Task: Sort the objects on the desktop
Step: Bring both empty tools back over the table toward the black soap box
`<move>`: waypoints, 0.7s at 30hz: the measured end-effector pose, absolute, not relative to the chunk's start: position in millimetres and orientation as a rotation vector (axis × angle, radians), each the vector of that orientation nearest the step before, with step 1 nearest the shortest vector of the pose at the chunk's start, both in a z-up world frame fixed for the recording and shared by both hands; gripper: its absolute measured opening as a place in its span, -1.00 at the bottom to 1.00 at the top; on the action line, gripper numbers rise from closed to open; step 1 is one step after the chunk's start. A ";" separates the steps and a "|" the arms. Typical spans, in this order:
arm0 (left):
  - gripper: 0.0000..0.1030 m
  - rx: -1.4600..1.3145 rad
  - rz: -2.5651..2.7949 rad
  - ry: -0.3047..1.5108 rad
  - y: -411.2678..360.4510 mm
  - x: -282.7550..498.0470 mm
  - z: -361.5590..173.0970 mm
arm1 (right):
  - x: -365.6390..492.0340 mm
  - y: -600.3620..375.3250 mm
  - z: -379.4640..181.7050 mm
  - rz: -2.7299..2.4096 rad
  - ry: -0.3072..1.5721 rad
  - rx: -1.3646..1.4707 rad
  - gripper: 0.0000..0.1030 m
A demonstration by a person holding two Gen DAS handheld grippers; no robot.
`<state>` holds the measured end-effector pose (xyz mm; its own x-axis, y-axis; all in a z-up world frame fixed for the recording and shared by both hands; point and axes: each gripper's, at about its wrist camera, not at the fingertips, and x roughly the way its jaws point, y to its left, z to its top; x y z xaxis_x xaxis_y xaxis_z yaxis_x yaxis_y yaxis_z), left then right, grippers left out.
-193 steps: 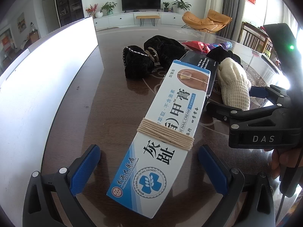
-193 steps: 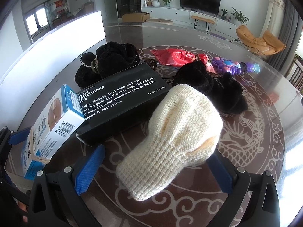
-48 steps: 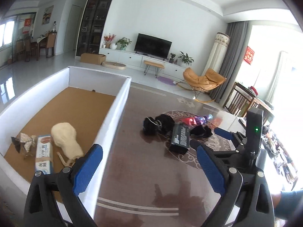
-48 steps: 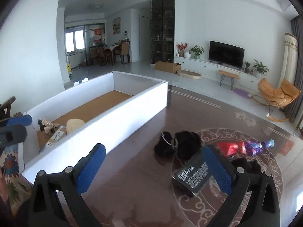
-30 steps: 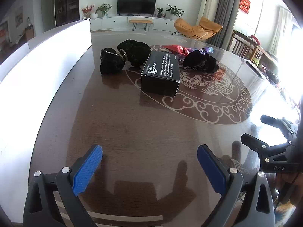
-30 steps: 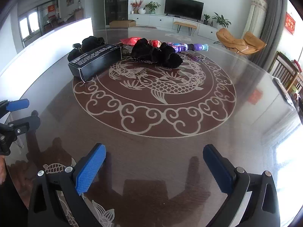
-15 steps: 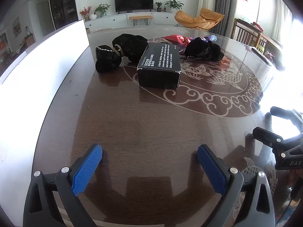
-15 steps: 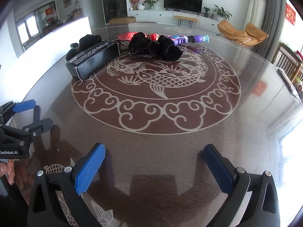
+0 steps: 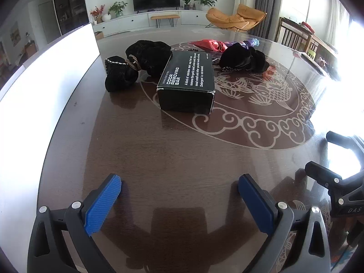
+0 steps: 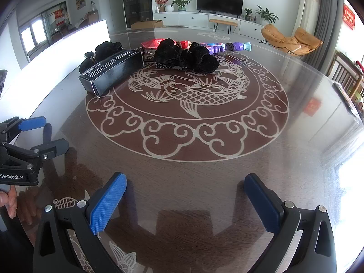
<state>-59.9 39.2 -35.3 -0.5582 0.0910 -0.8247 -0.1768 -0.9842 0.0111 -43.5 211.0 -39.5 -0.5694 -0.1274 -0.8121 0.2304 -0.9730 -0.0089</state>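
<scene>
Currently, left tool and right tool are both released, empty, above the desk. Box lies ahead, between two black fabric bundles.

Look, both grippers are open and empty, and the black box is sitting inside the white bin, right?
Almost. Both the left gripper and the right gripper are open and empty, but the black box is not inside the white bin. The left wrist view shows it lying on the brown table, beside the bin, next to the black fuzzy things.
</scene>
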 end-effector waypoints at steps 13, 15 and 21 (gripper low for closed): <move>1.00 -1.374 2.656 0.124 38.8 -66.3 -36.2 | -43.6 211.0 -39.7 -2.611 0.168 1.337 1.00; 1.00 -1.374 2.656 0.125 39.0 -66.2 -36.0 | -43.6 210.9 -39.6 -2.611 0.168 1.337 1.00; 1.00 -1.374 2.656 0.124 39.1 -66.2 -36.1 | -43.7 211.0 -39.7 -2.612 0.168 1.337 1.00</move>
<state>-66.2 39.1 -36.1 -0.5698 0.0934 -0.8164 -0.1692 -0.9856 0.0053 -43.7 211.0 -39.7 -0.5697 -0.1277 -0.8118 0.2305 -0.9730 -0.0087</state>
